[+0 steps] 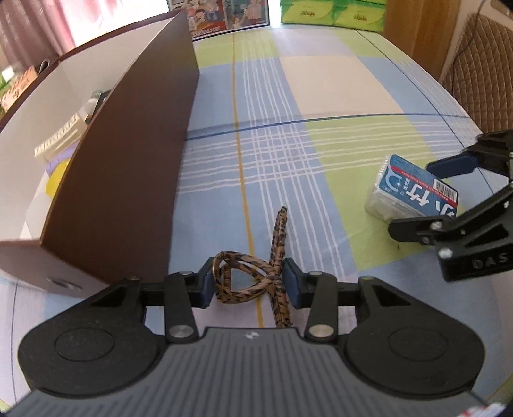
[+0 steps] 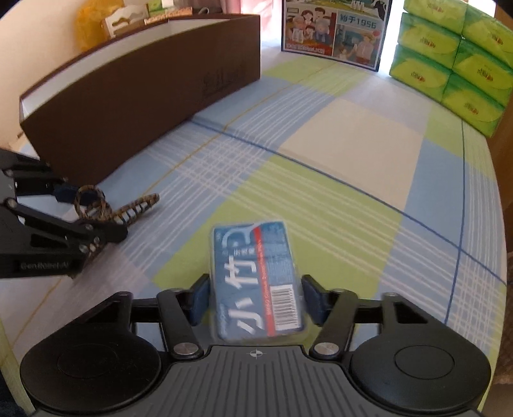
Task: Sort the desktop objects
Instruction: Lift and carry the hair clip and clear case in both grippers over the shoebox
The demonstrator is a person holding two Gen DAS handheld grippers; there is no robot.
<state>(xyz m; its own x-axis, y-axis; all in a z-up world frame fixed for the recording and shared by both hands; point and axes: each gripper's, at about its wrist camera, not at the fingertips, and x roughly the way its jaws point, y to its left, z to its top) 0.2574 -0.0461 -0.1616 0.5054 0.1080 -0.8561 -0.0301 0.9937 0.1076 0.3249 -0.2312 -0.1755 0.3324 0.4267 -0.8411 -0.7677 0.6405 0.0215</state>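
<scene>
Leopard-print cord (image 1: 253, 282), looped, on checked surface (image 1: 336, 83), pinched between left claw (image 1: 248, 285) pads, just beside brown box (image 1: 128, 160). Blue pack (image 2: 256, 282), barcode label, gripped by right claw (image 2: 253, 301). Left view alone shows box contents; right view shows poster "1956" (image 2: 333, 29), green packs (image 2: 449, 54), "GenRobot.AI" on claw.

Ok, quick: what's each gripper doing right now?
Left gripper: shut on the leopard-print hair tie.
Right gripper: jaws around the blue packet; a firm grip cannot be told.
</scene>
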